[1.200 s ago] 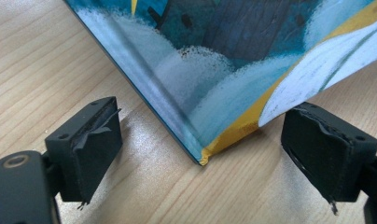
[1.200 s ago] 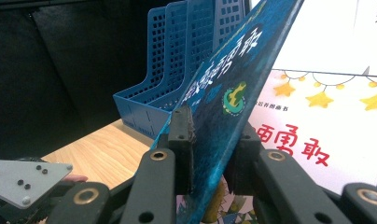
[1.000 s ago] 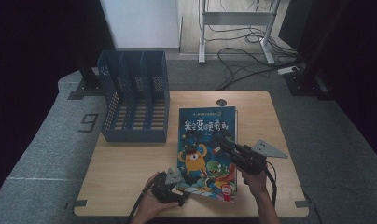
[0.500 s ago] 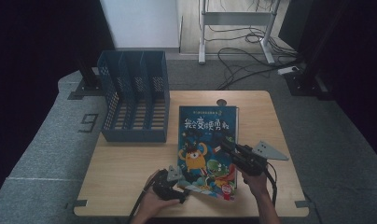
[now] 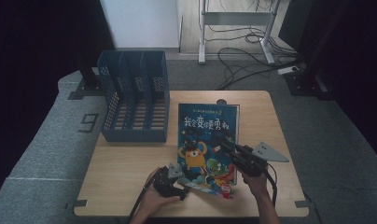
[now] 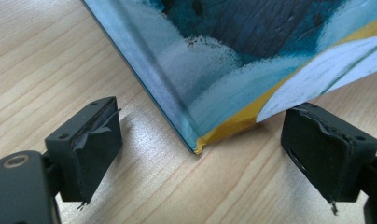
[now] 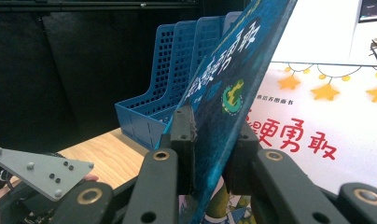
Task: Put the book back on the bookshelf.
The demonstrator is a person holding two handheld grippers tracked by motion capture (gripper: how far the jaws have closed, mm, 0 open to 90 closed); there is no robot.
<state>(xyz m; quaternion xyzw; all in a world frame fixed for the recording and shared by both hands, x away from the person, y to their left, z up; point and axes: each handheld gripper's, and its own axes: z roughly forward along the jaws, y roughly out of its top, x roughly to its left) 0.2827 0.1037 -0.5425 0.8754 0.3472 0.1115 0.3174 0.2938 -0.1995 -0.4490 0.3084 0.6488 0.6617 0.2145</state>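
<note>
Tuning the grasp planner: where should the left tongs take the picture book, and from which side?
Take the picture book at its near left corner, coming in low from the table's near edge. That corner sits lifted, with the open left tongs straddling it, one pad either side. The right tongs already clamp the raised front cover, so the spine edge is probably the firmest free part.

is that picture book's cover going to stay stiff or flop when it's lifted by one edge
Probably stiff: in the right gripper view the cover, clamped by the right hand-held gripper, stands up flat without sagging. It looks glossy, so it may slip in the jaws. The book looks thin, so likely light.
</note>
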